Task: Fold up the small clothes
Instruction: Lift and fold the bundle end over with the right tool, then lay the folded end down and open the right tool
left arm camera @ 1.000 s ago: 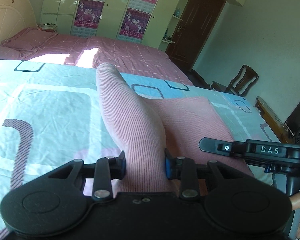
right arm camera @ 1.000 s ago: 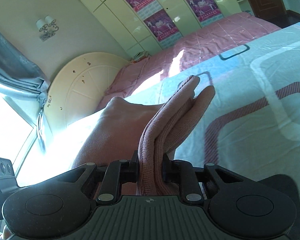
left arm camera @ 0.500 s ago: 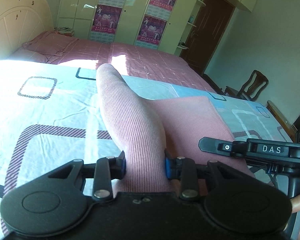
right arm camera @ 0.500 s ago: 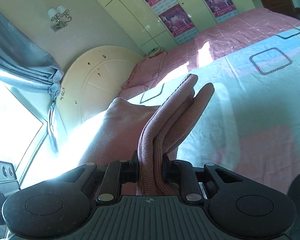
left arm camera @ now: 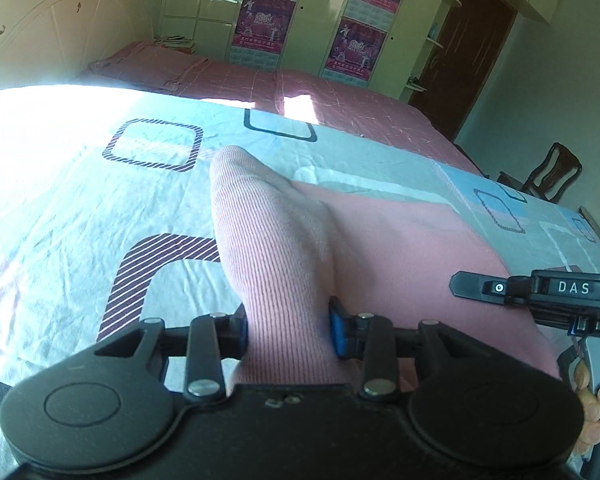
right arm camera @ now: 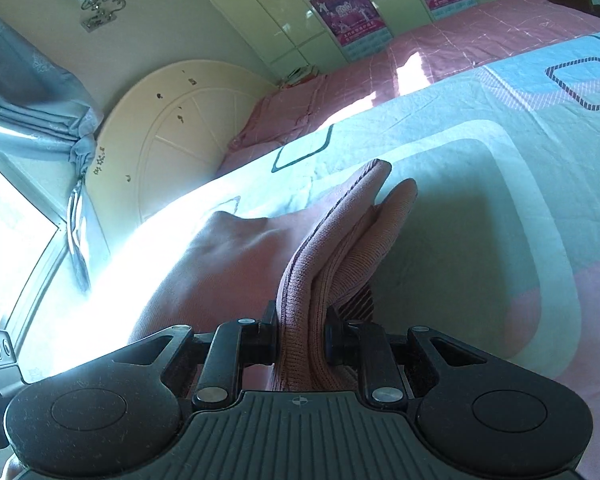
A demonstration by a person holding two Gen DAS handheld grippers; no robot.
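Note:
A pink ribbed knit garment (left arm camera: 400,248) lies partly spread on the patterned bed sheet (left arm camera: 80,220). One folded edge of it rises up into my left gripper (left arm camera: 288,332). The blue pads still touch the fabric on both sides while the jaws are opening. In the right wrist view, my right gripper (right arm camera: 301,340) is shut on a bunched, doubled edge of the same garment (right arm camera: 228,248). That edge sticks out past the pads above the sheet (right arm camera: 480,160). The right gripper's handle (left arm camera: 572,288) and a hand (left arm camera: 596,396) show at the right of the left wrist view.
A pink bedspread (left arm camera: 340,100) covers the far part of the bed. Behind it are a cream headboard (right arm camera: 172,120) and a wardrobe with posters (left arm camera: 260,20). A brown door (left arm camera: 472,48) and a wooden chair (left arm camera: 552,176) are at right; a grey curtain (right arm camera: 32,112) hangs by a bright window.
Both grippers have carried the garment sideways across the bed and a little lower; the sheet's patterns have slid past. The left pads stand slightly wider on the fabric.

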